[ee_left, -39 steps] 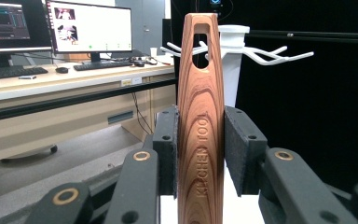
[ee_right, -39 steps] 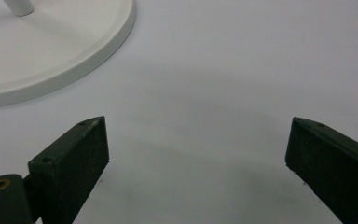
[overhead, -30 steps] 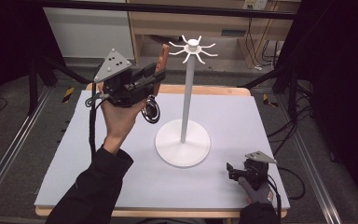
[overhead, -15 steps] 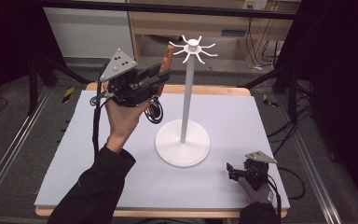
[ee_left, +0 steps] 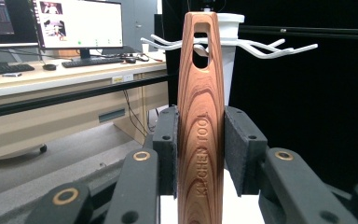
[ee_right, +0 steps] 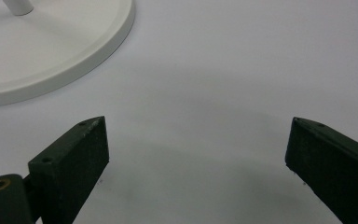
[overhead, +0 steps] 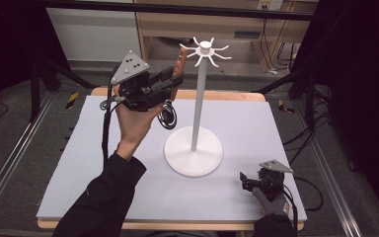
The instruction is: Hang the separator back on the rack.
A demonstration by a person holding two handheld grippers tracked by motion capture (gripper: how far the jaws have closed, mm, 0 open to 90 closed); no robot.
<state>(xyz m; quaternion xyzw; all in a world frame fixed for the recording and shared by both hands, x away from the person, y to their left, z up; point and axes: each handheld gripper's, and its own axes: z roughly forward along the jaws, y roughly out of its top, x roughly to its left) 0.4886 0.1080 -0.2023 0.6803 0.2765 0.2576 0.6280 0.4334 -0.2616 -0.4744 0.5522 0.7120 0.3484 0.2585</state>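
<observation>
Two claws, left claw [ee_left: 200, 154] clamping wooden handle [ee_left: 200, 116], right claw [ee_right: 196, 163] spread wide.

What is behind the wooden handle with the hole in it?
Behind the wooden handle stands the white stand with its curved hooks; one hook shows through the hole. The handle covers part of the post, and the left gripper clamps it.

Wooden kitchen tool handle [ee_left: 200, 135], upright, slotted top at white hook stand [overhead: 196, 98], clamped mid-length
</observation>
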